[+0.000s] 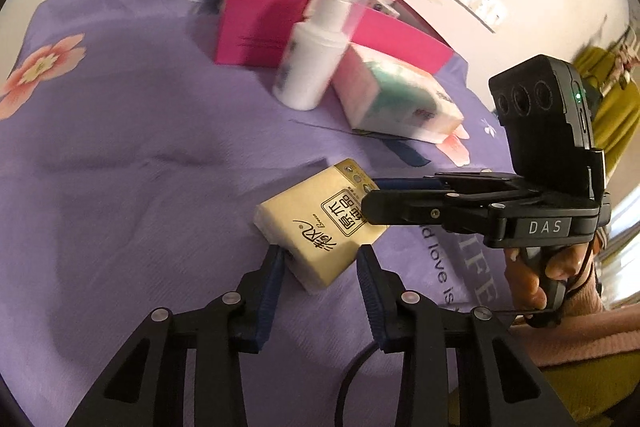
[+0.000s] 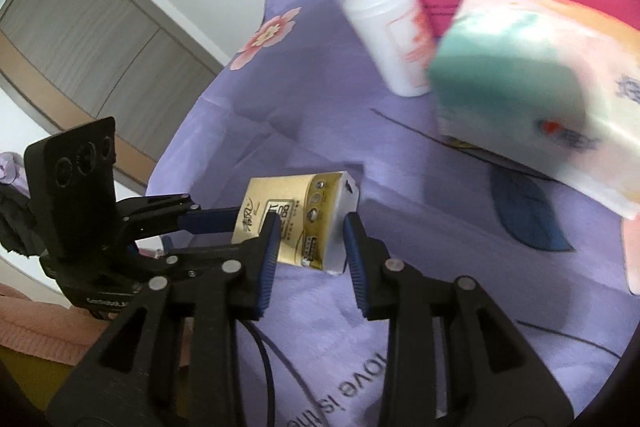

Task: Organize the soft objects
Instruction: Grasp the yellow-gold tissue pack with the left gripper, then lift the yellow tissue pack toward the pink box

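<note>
A small gold tissue pack (image 1: 320, 223) lies on the purple bedsheet (image 1: 120, 147), and both claws have gathered around it. The left claw (image 1: 320, 259) points down at the pack's near corner; its jaws stand narrow, one pad at the pack's near edge and the other just off its side, so the corner sits between them. Whether the pads are pressing yet I cannot tell. The right claw (image 2: 310, 233) comes in from the other side with its jaws also narrow, straddling the far end of the same pack; its pads look close to or touching the wrapper, but a firm grip is not clear.

Beyond both claws, further across the bed, stand a white pump bottle (image 1: 312, 63), a larger pastel tissue pack (image 1: 400, 99) beside it, and an open pink box (image 1: 280, 23) behind them, which I take to be where the soft things go.

The risk here is two claws on one soft pack. If each pinches only a corner, the wrapper may crumple and slide out, or the pack may twist when one side lifts first. A carry towards the box passes right by the bottle, which looks tall and light; a brushing claw or swinging pack could tip it over. The loose sheet could also bunch up under a low jaw.
</note>
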### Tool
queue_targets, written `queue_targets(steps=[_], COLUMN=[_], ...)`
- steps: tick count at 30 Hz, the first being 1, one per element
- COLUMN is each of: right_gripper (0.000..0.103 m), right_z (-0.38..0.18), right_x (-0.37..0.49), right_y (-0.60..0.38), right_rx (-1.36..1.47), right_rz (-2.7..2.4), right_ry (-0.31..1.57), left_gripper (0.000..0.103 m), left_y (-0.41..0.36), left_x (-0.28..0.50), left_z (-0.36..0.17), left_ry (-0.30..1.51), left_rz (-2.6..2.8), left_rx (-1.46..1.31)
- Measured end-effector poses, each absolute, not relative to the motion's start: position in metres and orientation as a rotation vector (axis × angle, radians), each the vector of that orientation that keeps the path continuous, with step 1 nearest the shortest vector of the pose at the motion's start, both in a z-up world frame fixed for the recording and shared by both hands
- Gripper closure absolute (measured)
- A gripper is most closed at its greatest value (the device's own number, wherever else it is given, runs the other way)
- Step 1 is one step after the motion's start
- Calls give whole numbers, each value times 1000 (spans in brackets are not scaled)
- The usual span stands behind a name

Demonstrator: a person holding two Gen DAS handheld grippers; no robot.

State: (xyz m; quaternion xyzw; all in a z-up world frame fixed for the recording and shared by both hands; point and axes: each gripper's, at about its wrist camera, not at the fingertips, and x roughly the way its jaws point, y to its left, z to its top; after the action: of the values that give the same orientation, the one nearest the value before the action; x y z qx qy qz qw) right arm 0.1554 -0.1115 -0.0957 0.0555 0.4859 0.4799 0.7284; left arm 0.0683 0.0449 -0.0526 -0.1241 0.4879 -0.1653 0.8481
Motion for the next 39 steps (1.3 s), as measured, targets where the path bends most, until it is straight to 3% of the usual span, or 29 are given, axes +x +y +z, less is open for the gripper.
queue_targets(steps=[15, 39], right_gripper=[67, 67], right_z=[-94, -102], right_x=[158, 156], right_y=[-158, -172], right_rx=[190, 230], right_rz=[923, 889], right_ry=[1029, 1029], left_gripper=[66, 66], left_y=[5, 2], left_x=[100, 106], left_z=[-46, -45], left_ry=[1021, 999], left_rz=[-399, -404], left_rx=[-147, -154])
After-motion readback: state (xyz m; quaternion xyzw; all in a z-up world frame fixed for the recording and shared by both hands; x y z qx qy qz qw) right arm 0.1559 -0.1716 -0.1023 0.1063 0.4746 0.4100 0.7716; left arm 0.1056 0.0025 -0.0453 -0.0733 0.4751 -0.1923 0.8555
